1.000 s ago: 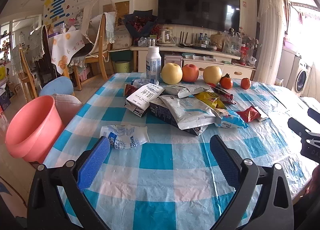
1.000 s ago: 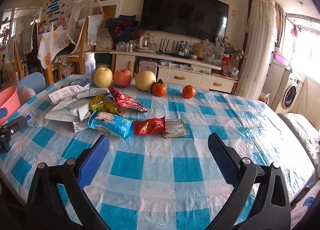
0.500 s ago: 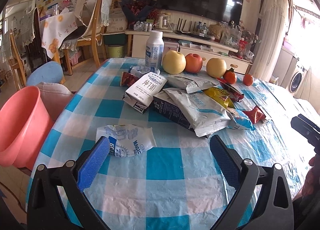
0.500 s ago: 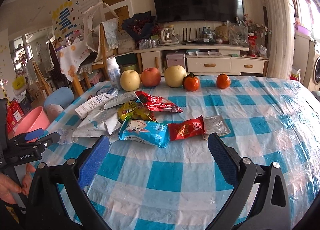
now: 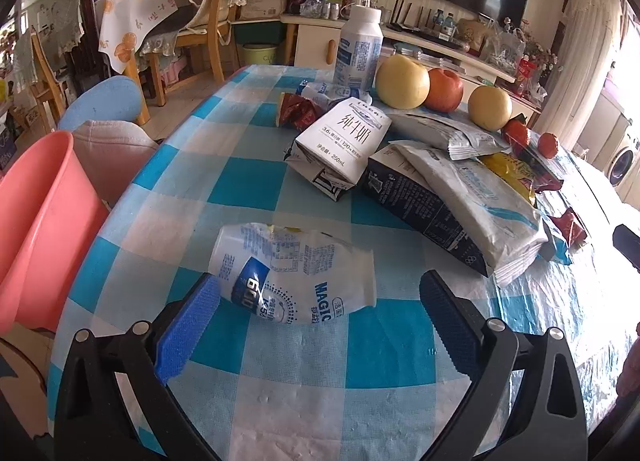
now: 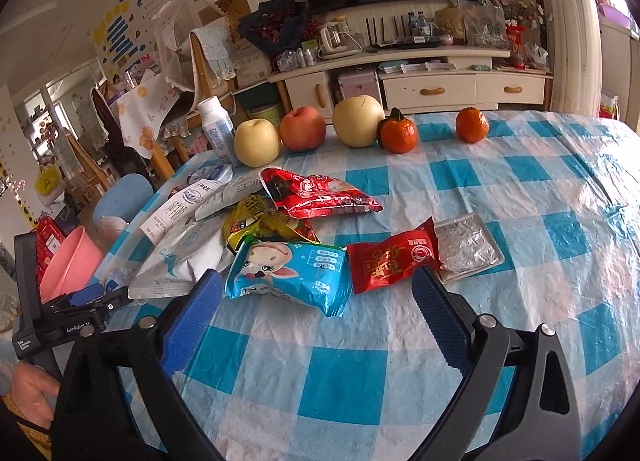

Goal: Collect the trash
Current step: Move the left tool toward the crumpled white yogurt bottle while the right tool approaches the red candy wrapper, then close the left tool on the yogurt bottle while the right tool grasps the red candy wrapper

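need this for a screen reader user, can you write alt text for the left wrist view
The open left gripper hovers low over a blue checked tablecloth, its blue-padded fingers either side of a crushed white milk bottle. Behind lie milk cartons and snack wrappers, then a row of fruit; a pink bucket stands off the table's left edge.

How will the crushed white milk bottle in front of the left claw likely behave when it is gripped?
The crushed milk bottle looks dented and flattened, so it will probably give further under the left claw rather than resist. It seems empty, so likely light. Lying on its side on the glossy tablecloth, it may slide if nudged.
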Motion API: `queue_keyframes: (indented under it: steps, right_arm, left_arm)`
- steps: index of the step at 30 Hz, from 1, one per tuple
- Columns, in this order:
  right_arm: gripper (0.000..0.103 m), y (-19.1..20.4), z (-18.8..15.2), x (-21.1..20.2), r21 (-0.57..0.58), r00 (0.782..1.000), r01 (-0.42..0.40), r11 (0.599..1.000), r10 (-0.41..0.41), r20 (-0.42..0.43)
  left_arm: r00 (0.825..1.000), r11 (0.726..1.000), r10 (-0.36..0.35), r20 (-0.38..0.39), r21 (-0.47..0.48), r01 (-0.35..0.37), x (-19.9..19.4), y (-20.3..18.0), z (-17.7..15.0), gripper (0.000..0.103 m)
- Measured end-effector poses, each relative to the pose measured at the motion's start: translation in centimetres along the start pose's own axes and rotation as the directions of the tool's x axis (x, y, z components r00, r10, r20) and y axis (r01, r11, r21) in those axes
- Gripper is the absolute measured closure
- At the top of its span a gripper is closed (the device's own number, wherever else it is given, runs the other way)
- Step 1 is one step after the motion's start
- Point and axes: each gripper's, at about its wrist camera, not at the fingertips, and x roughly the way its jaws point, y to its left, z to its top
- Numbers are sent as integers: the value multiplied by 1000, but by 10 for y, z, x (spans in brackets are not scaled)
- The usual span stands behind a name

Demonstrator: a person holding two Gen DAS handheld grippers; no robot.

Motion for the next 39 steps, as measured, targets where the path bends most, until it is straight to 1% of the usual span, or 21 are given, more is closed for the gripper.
queue_keyframes:
  steps: [1,3,5,8,12,14,17,20,24,27,28,29,30,31,32,33,35,36,37,38,39]
  right_arm:
    - [18,0,0,3,5,1000,-10,1000,10,-10]
    - [18,3,1,11,5,999,-27,1000,27,-30]
    - [18,6,1,17,-6,999,-19,1000,19,-42]
    - [18,-1,3,21,9,999,23,1000,-22,-45]
    - [18,-30,7,25,80,993,105,991,-101,-53]
    - [18,-43,8,28,105,988,143,984,-137,-66]
    - [18,-54,7,40,126,984,154,980,-141,-105]
    - [18,-54,6,53,94,979,169,981,-156,-131]
    - [18,-50,9,64,44,976,180,983,-173,-130]
    - [18,-43,9,68,-1,976,178,984,-177,-130]
    - [18,-39,9,70,-24,973,189,982,-190,-130]
    - [18,-36,8,71,-47,970,200,979,-204,-128]
    - [22,-35,8,72,-58,970,203,977,-209,-127]
    - [27,-34,9,73,-61,971,200,978,-206,-124]
    - [28,-34,9,73,-62,971,198,978,-205,-124]
    - [28,-35,9,74,-63,970,201,978,-207,-126]
    - [30,-35,9,75,-66,969,204,977,-211,-126]
    - [32,-34,10,75,-66,969,206,976,-213,-126]
    - [38,-35,10,75,-65,968,209,976,-216,-124]
    - [41,-35,10,74,-63,968,213,975,-219,-121]
    - [50,-35,10,74,-63,968,216,974,-222,-120]
  left_arm:
    - [1000,1000,6,-8,-2,-7,2,1,0,4]
    - [1000,1000,12,-20,-9,-13,7,2,0,4]
    - [1000,1000,22,-22,-8,-23,10,3,0,4]
    - [999,1000,24,-24,-18,-24,12,7,1,4]
    - [998,999,-4,-55,-36,2,21,8,0,4]
    - [998,999,-10,-57,-33,8,22,6,0,4]
    - [998,1000,-28,-57,-15,27,23,-2,0,4]
    - [998,1000,-23,-56,-6,22,26,-6,1,4]
    - [998,1000,-29,-56,-5,29,29,-7,5,4]
    - [998,1000,-19,-55,22,20,32,-12,8,5]
    - [998,999,-11,-54,32,13,32,-14,9,6]
    - [999,999,0,-52,46,3,33,-16,9,11]
    - [999,998,10,-51,63,-7,34,-19,9,16]
    - [998,996,31,-46,80,-27,35,-21,10,24]
    - [998,995,42,-45,93,-38,35,-24,10,29]
    - [998,994,43,-44,101,-38,35,-25,11,31]
    - [999,993,35,-38,111,-30,34,-27,11,40]
    - [999,993,32,-36,114,-27,33,-27,11,42]
    - [999,993,28,-35,118,-24,32,-28,11,46]
    - [999,992,25,-34,122,-21,31,-28,10,49]
    - [999,992,22,-34,125,-17,30,-28,10,51]
